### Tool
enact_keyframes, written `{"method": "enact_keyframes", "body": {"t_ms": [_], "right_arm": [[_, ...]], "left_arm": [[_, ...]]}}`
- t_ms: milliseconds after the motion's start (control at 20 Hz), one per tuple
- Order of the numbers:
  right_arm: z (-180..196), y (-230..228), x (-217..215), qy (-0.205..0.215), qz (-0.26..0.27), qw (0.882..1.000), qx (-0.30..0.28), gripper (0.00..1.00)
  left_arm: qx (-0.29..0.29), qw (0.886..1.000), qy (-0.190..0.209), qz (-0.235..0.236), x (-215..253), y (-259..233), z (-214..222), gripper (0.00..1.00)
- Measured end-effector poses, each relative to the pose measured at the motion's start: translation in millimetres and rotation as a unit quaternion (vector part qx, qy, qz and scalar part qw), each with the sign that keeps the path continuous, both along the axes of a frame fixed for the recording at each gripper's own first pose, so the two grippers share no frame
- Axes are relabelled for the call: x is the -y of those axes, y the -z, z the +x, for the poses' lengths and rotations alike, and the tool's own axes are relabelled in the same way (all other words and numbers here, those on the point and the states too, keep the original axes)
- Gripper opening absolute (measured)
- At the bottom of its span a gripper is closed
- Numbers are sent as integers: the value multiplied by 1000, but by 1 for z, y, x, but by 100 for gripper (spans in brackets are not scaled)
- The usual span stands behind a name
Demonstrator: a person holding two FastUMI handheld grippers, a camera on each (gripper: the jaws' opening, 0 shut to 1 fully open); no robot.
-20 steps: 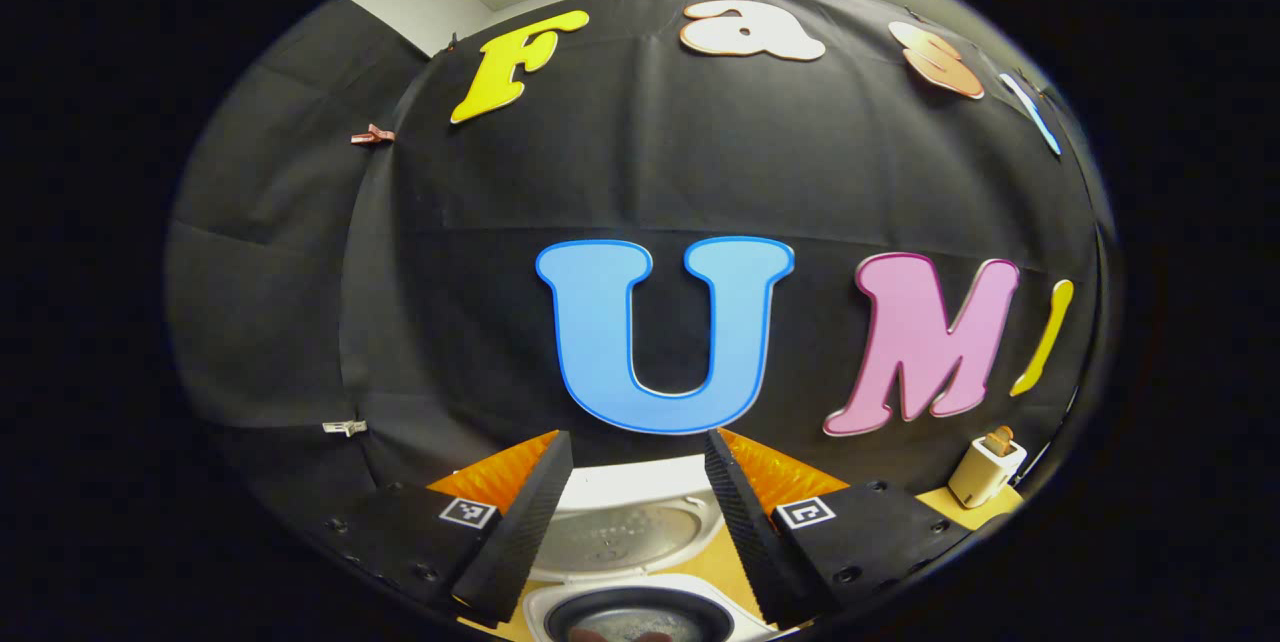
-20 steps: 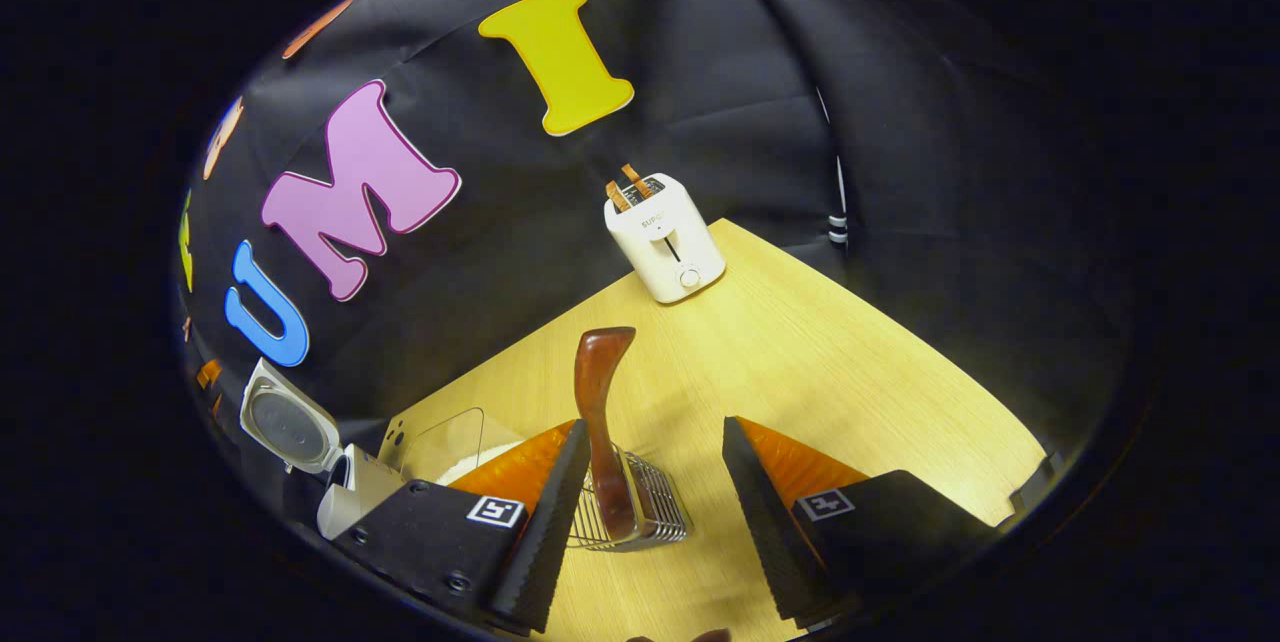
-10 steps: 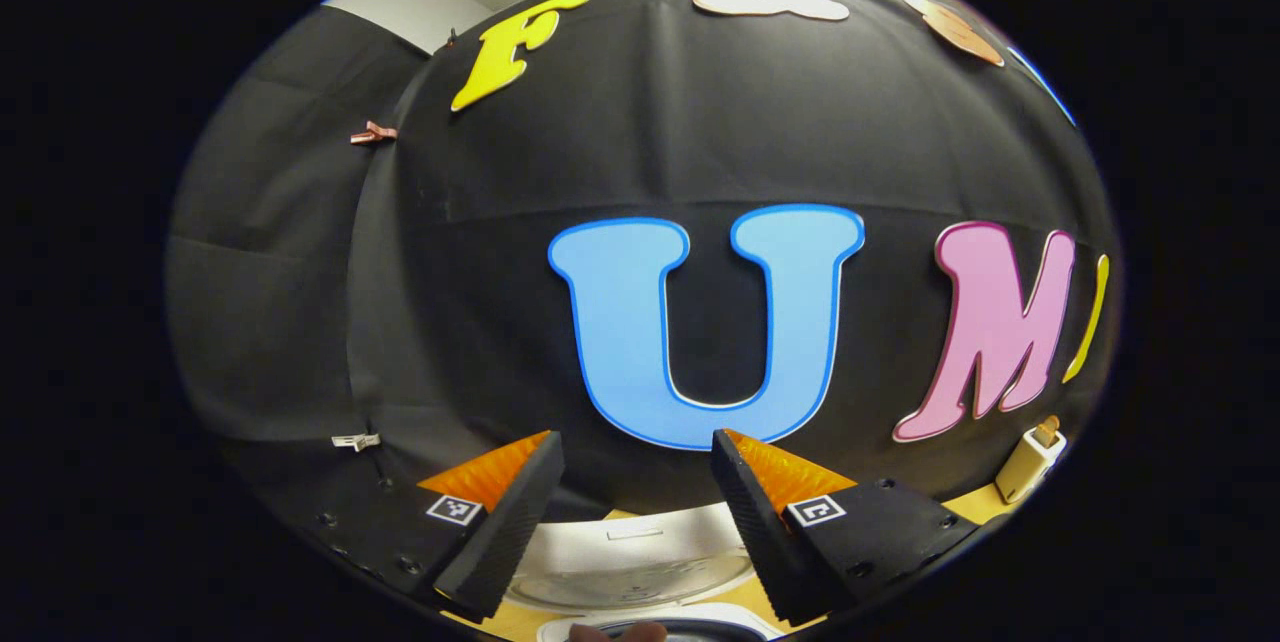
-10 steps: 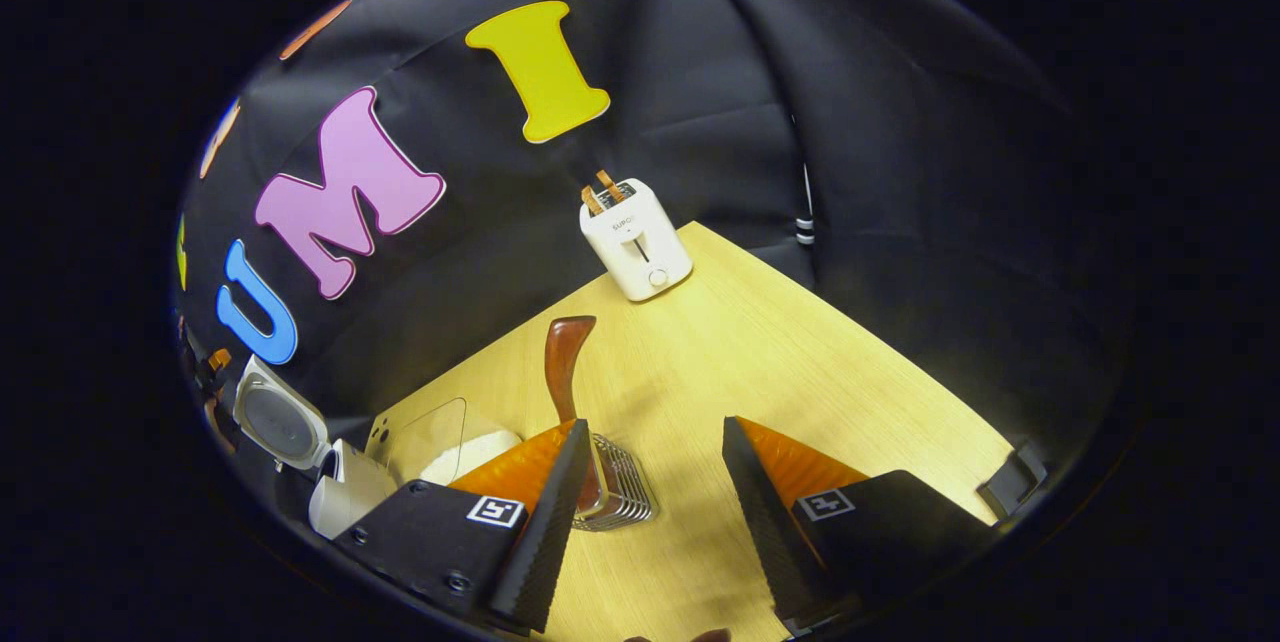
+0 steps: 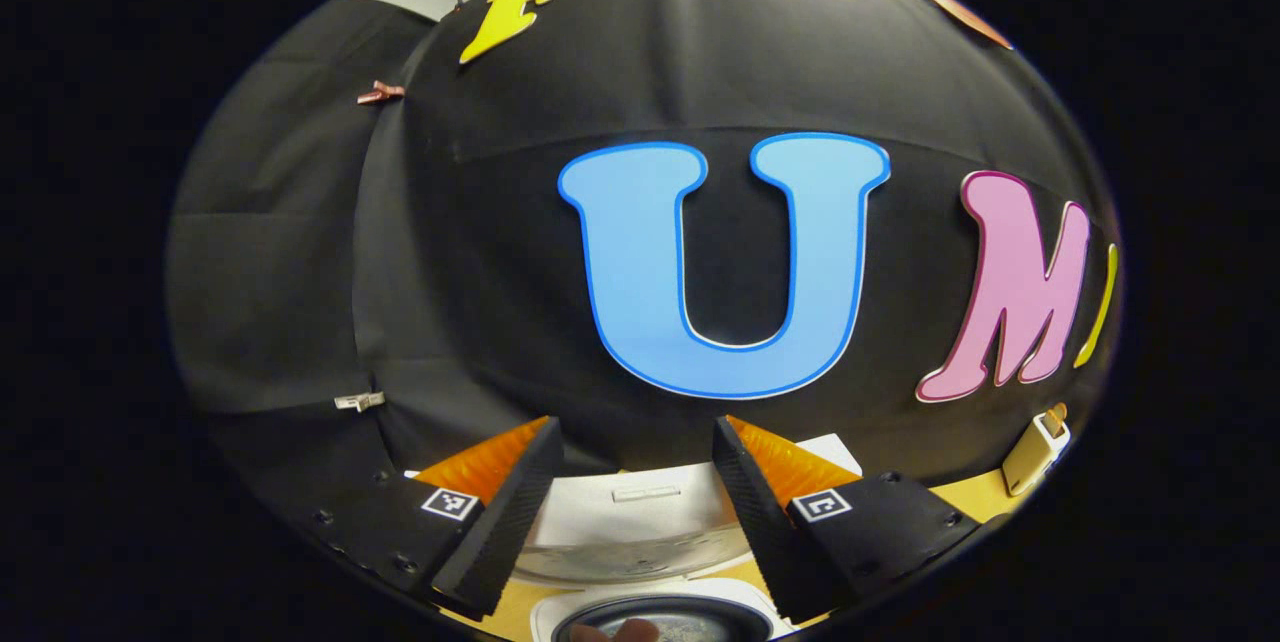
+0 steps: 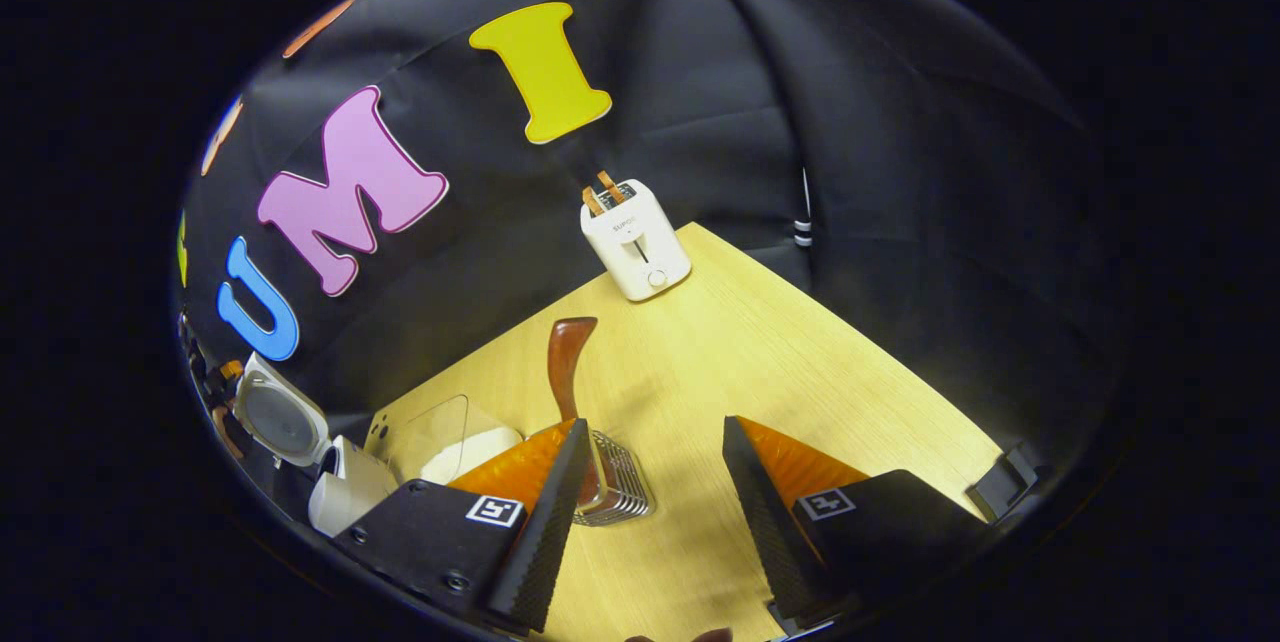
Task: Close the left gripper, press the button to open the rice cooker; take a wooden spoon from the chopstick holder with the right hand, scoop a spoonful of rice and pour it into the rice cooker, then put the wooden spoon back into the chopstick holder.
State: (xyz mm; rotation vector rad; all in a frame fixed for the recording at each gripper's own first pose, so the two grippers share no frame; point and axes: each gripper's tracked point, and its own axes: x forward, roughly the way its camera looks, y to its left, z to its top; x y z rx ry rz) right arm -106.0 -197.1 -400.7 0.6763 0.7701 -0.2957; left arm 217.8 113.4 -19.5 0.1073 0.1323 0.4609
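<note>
Left gripper [image 5: 637,482]: you are holding it with the fingers spread wide, gripping nothing, and it is pointing at the black wall above the cooker.
Rice cooker [image 5: 640,522]: it is standing open just under your left fingers; the white lid is raised behind the dark inner pot at the bottom edge. In the right gripper view you are seeing the same cooker [image 6: 300,442] far at the left, lid up.
Rice container [image 6: 440,442]: a clear box with white rice inside is sitting on the table between the cooker and the holder.
Wooden spoon [image 6: 566,362]: it is standing upright in the chopstick holder [image 6: 615,492], the handle rising above it, just beside your right gripper's left finger; whether they are touching I cannot tell, because the finger is covering the lower part.
Right gripper [image 6: 650,482]: you are keeping its fingers wide apart, with nothing between them but bare table [image 6: 800,352].
Toaster [image 6: 633,237]: it is standing at the far edge of the table by the wall, well apart from the holder.
</note>
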Motion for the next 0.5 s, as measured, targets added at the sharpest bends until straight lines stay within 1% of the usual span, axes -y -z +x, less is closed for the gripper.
{"method": "enact_keyframes", "body": {"t_ms": [100, 200, 250, 400, 500], "right_arm": [[12, -17, 5, -6, -17, 1000, 20, 84], [26, -39, 5, -21, -32, 998, 44, 85], [30, -55, 5, -31, -36, 997, 59, 89], [48, -88, 0, -58, -54, 992, 95, 91], [54, -103, -5, -72, -57, 990, 111, 95]], "left_arm": [[5, 1000, 1, 2, 9, 2, -11, 99], [6, 1000, 1, 4, 19, 6, -24, 99], [5, 1000, 2, 6, 24, 8, -31, 99], [1, 1000, 4, -1, 43, 20, -54, 99], [-2, 1000, 5, -1, 56, 31, -72, 99]]}}
